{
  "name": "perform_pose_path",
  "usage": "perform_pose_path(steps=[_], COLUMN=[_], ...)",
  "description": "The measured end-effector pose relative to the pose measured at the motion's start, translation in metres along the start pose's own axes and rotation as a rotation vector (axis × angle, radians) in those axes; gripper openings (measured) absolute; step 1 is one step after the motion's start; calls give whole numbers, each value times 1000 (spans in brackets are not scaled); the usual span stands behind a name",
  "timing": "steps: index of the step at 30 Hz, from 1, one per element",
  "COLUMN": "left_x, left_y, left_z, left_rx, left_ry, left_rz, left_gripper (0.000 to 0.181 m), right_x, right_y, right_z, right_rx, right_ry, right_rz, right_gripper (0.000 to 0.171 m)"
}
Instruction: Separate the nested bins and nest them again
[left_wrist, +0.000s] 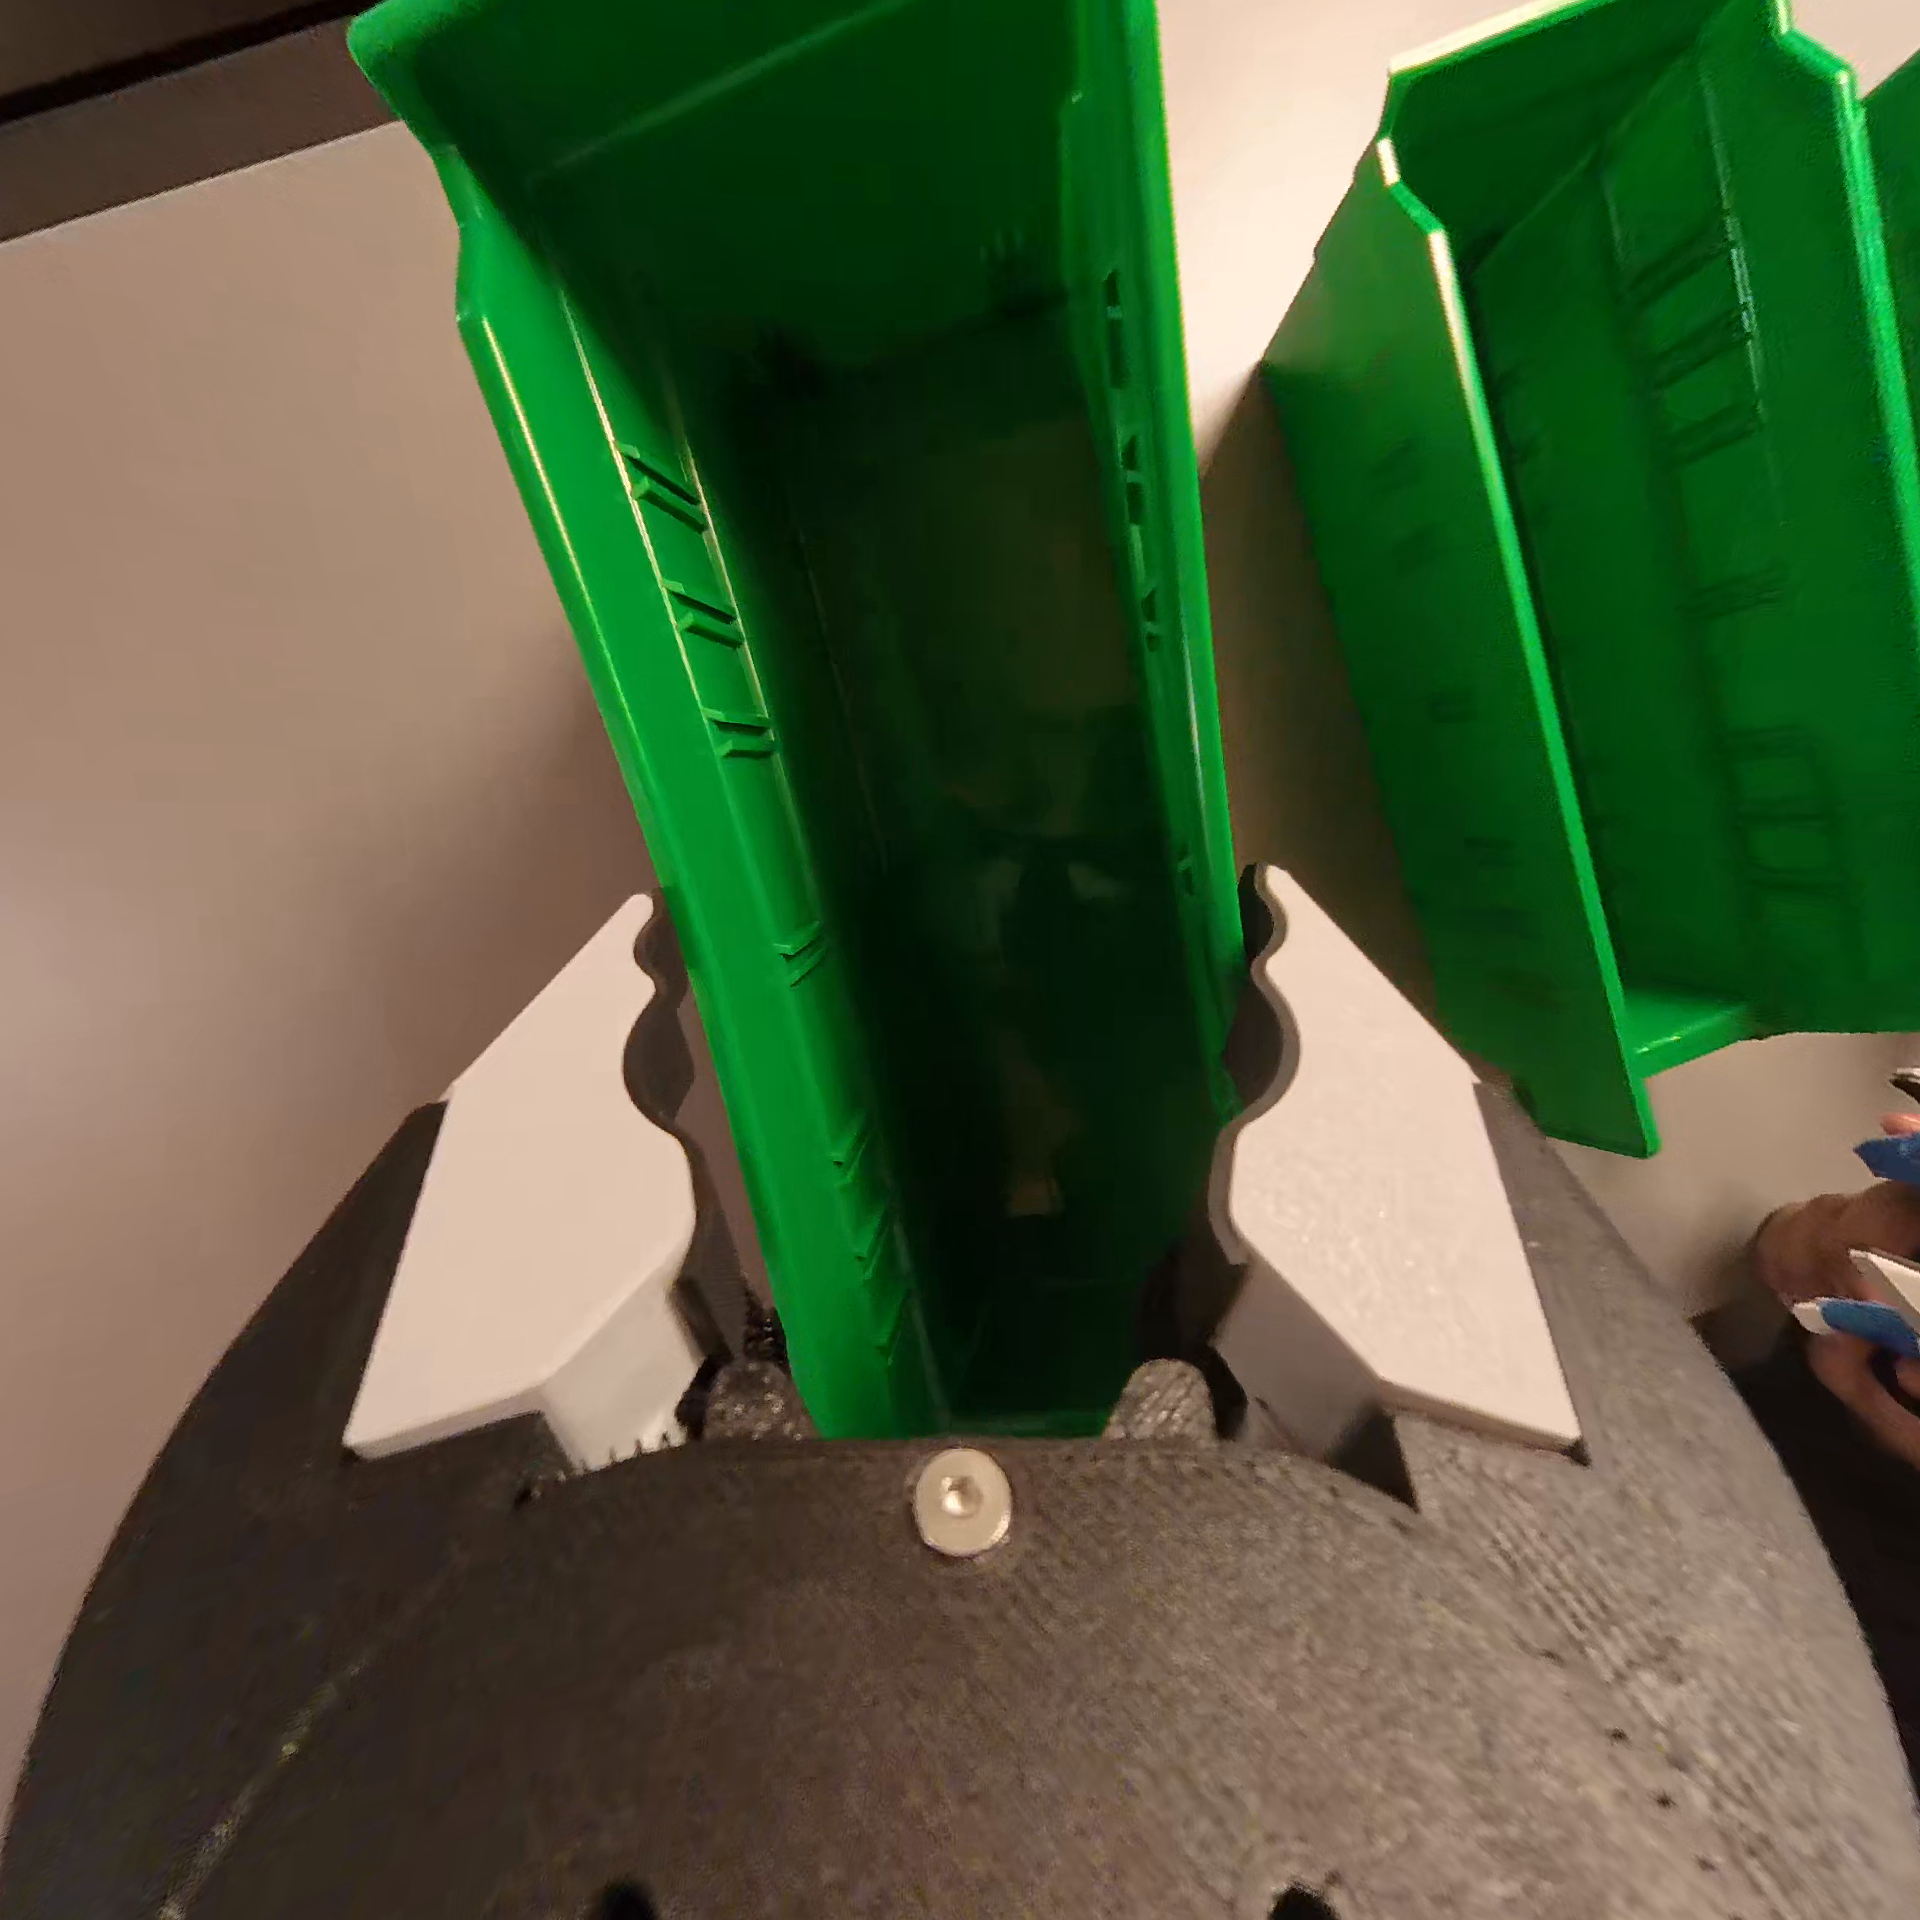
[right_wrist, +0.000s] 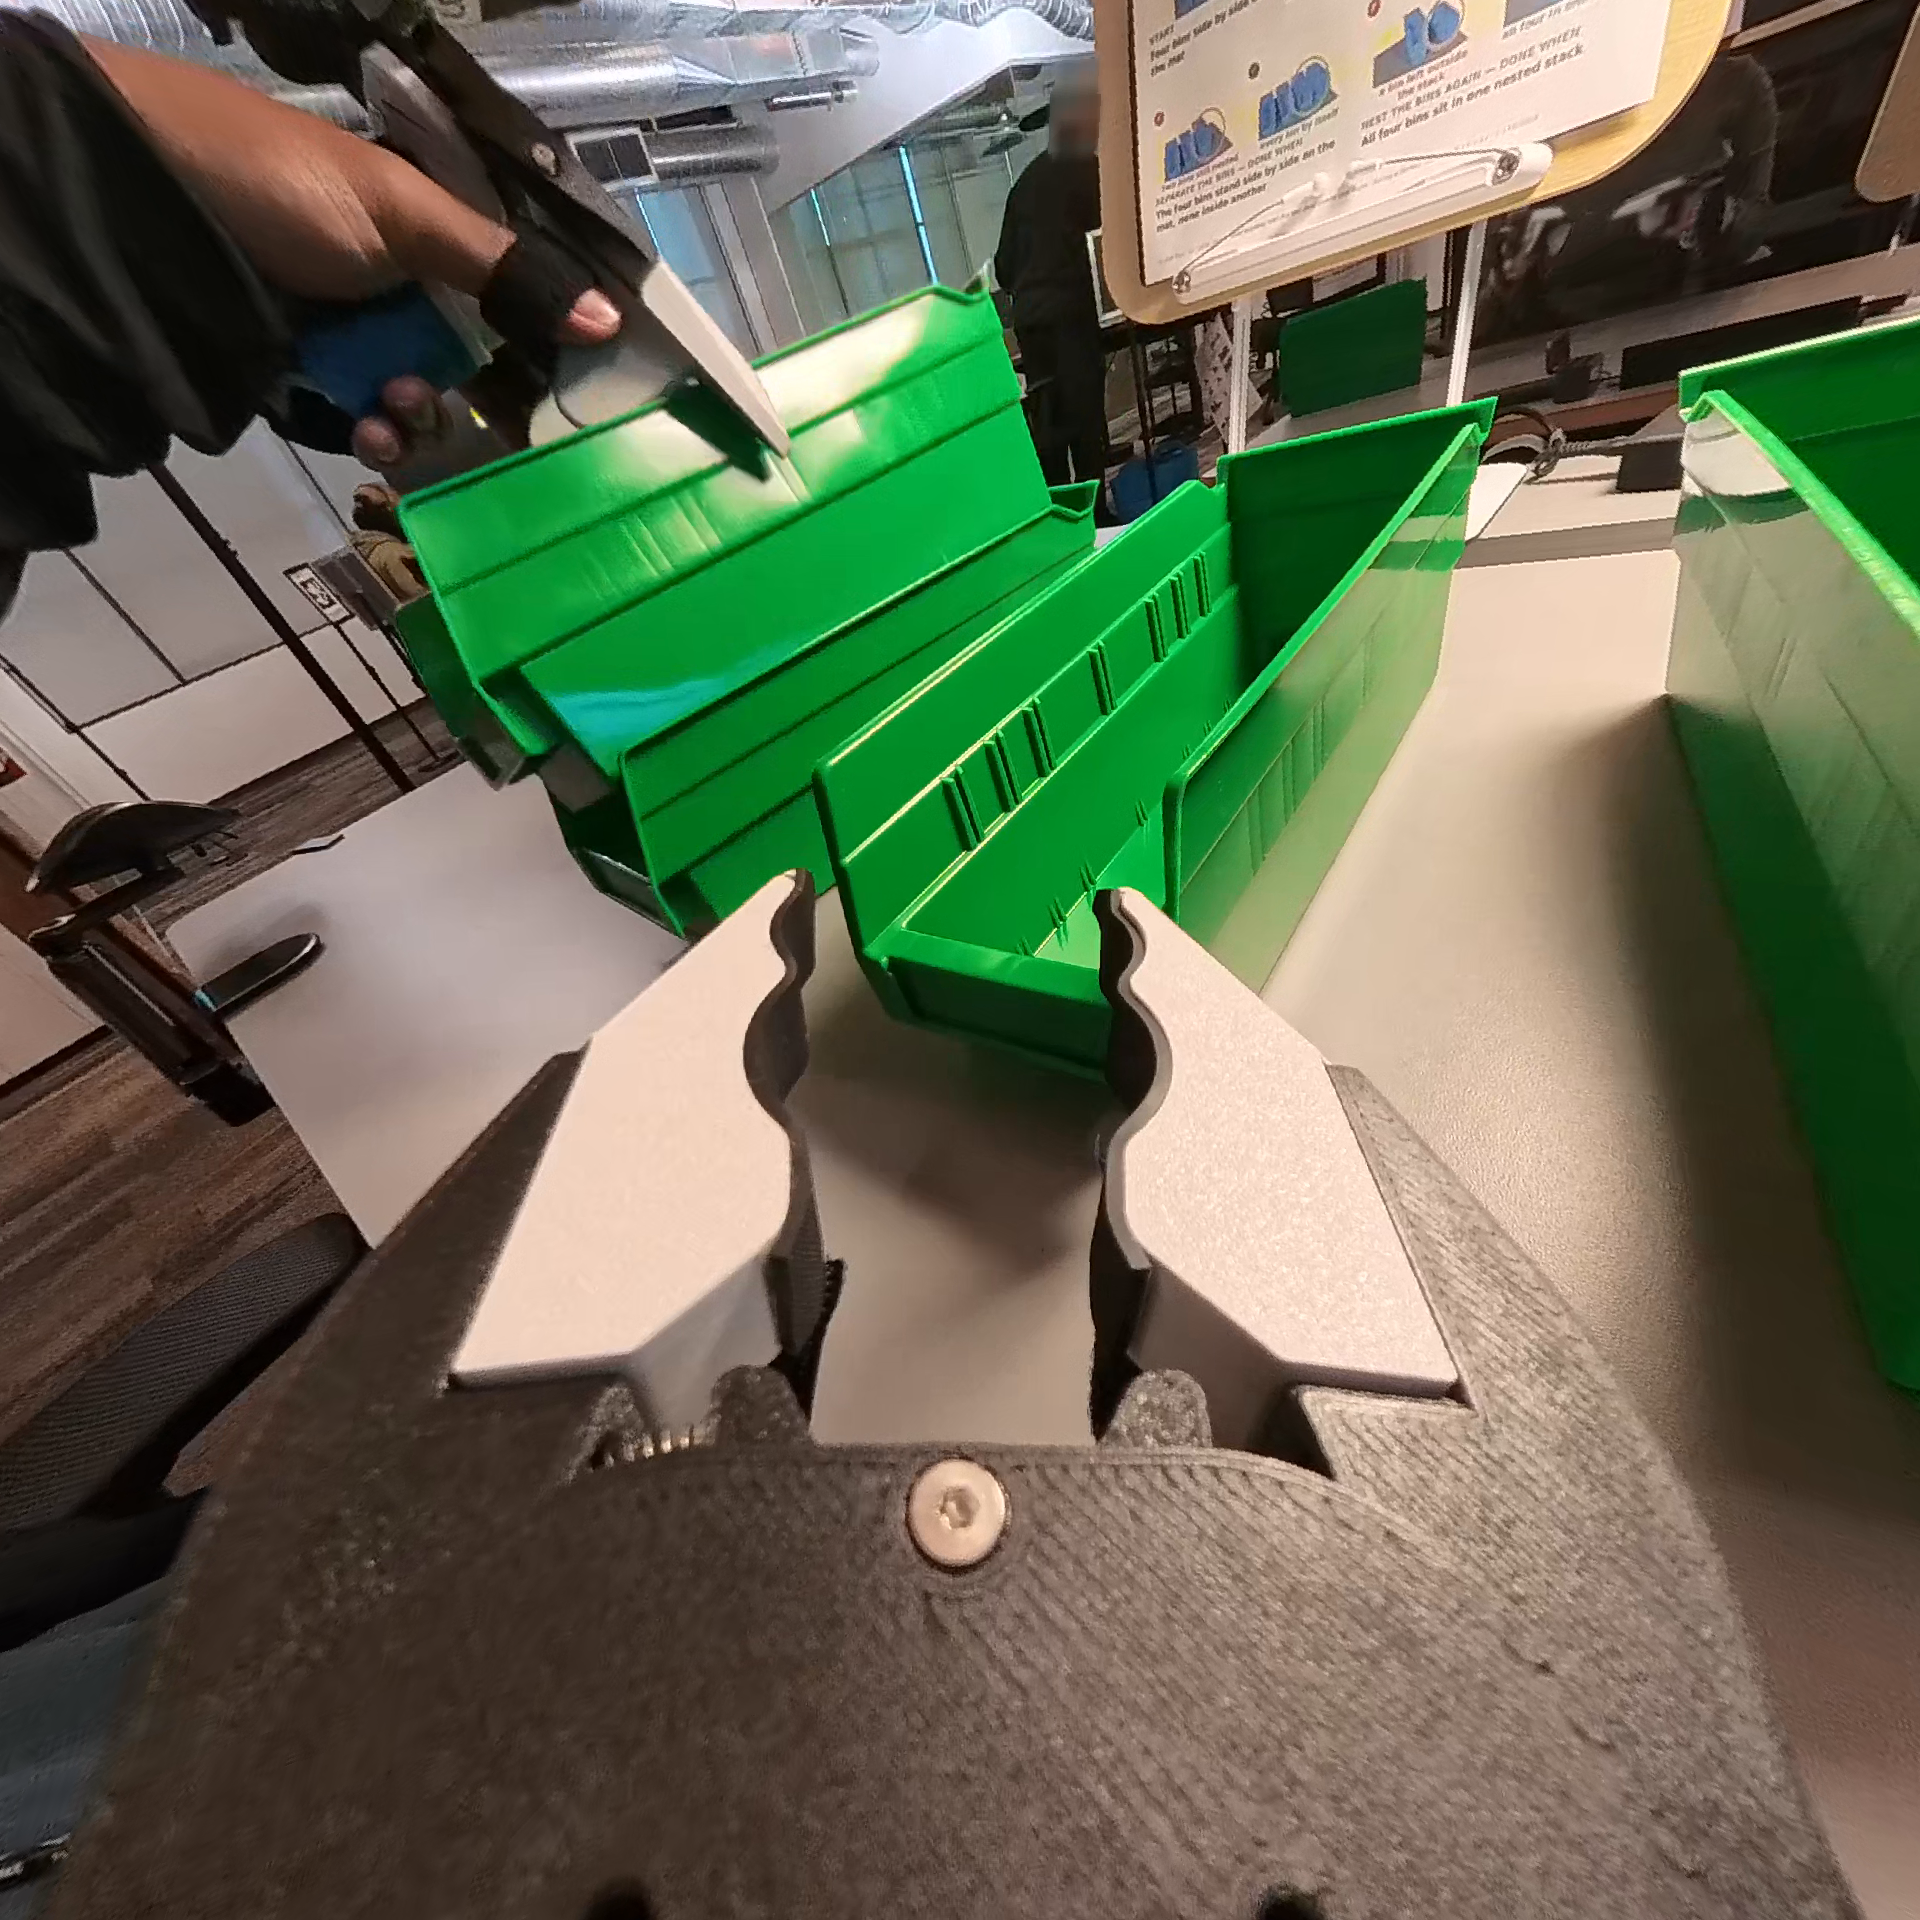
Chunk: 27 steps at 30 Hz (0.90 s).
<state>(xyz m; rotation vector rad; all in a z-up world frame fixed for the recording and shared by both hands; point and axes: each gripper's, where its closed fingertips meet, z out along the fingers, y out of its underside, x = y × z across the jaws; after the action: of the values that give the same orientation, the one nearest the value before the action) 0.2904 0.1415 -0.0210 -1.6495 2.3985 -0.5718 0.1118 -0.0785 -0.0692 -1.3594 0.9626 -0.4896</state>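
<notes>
Several long green bins are on a pale table (right_wrist: 1475, 935). My left gripper (left_wrist: 956, 899) is shut across the width of one green bin (left_wrist: 831, 520), one finger on each outer wall, and I look into its open inside. In the right wrist view this gripper (right_wrist: 717, 395) holds that bin (right_wrist: 727, 561) tilted over another green bin (right_wrist: 831, 748). My right gripper (right_wrist: 956, 894) is open and empty, low over the table, just short of the near end of a third bin (right_wrist: 1195, 748). A fourth bin (right_wrist: 1808, 831) stands at the right. A neighbouring bin (left_wrist: 1558, 582) shows in the left wrist view.
An instruction board (right_wrist: 1351, 135) on a stand rises behind the bins. A person (right_wrist: 1049, 270) stands farther back. The table's left edge runs past an office chair's armrest (right_wrist: 125, 831). A hand (left_wrist: 1829, 1278) on a blue grip shows at the right of the left wrist view.
</notes>
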Motion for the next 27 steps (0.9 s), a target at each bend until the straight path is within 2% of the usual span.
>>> perform_pose_path(steps=[22,27], left_x=[8,12], left_y=[-9,-8], left_z=[48,55], left_rx=[-5,5], left_ry=[-174,-172], left_rz=[126,142], left_gripper=[110,117], right_x=[0,0], right_y=[-1,-1], right_z=[-1,-1], right_rx=[9,10], right_ry=[-9,-8], right_rz=[13,12], right_gripper=[55,55])
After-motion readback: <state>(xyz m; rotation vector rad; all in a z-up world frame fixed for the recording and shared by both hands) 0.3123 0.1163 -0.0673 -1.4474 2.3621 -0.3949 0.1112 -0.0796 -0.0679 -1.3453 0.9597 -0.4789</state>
